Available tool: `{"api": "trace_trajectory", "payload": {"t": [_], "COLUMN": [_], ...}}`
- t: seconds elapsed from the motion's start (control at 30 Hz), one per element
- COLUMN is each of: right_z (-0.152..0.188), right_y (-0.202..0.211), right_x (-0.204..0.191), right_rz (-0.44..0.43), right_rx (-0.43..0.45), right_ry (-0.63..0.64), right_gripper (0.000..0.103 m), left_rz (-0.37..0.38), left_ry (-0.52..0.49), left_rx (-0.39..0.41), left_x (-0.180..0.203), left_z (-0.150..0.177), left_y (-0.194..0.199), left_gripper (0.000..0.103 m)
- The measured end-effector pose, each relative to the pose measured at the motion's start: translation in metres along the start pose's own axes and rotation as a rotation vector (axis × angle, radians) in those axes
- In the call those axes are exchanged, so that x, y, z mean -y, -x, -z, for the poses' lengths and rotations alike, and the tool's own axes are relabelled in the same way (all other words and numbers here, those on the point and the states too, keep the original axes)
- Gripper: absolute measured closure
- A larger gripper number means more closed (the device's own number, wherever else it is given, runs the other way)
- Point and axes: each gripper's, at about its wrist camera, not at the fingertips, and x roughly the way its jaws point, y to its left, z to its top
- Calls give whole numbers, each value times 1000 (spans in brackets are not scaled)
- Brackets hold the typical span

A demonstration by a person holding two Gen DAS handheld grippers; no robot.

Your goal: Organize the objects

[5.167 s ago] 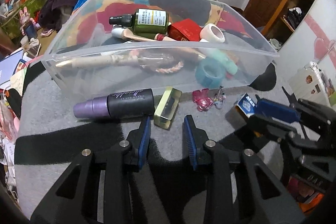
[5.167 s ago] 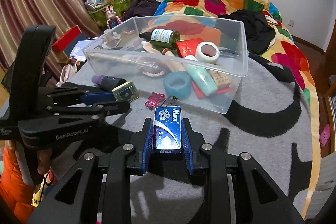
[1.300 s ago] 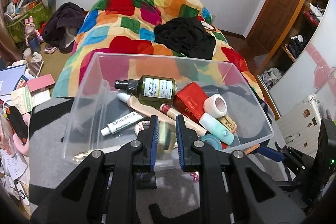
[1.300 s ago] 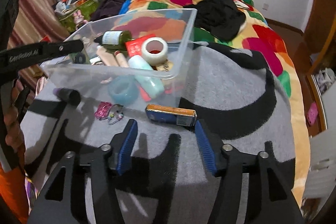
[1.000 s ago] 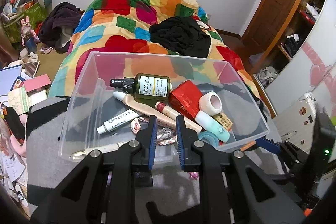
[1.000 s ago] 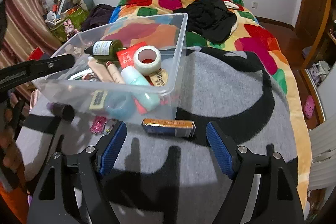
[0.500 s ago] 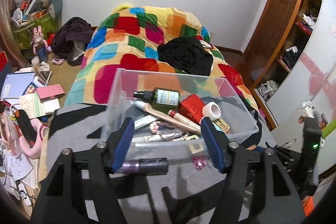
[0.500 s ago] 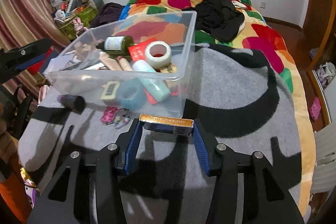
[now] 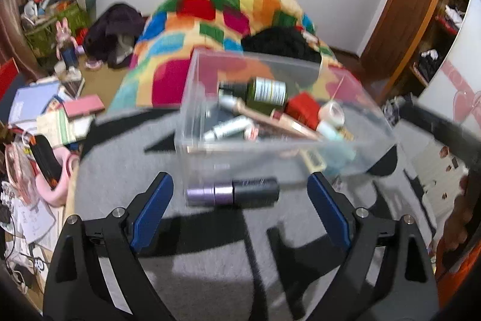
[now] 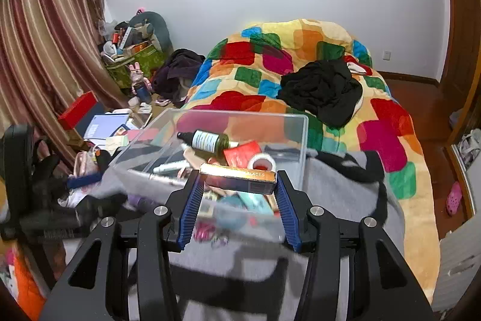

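Blue-padded right tongs (image 10: 237, 200) clamped on the blade box (image 10: 238, 178); left tongs (image 9: 239, 211) wide apart, empty, before the purple-black tube (image 9: 232, 191).

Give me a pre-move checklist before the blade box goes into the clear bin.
1. Right tool shut on the blade box: ok, box clamped across its ends.
2. Box lifted off the grey blanket: ok.
3. Box over the clear bin: cannot tell; it looks near the front wall.
4. Landing room among the bin's contents: cannot tell, the box hides that spot.
5. Left tool out of the way: ok, open, low in front of the purple-black tube.
6. Bin upright: ok.
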Motion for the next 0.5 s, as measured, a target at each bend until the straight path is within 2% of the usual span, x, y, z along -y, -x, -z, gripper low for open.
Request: {"api": "trace_trajectory", "payload": {"t": [0.2, 0.43, 0.5], "right_z": [-7, -6, -4], "right_y": [-45, -65, -63], "right_x": [-3, -7, -9], "right_rz": [-21, -41, -46], "right_rx": [-97, -152, -154], "right_ry": [-24, -29, -20], "right_gripper": [58, 57, 51], "left_rz": [3, -29, -45], "left_ry": [74, 20, 4], "left_rx": [-126, -141, -161], "left_x": [-12, 0, 3], "left_z": [10, 7, 6], "left_y": [-35, -42, -48], "left_gripper": [12, 11, 11]}}
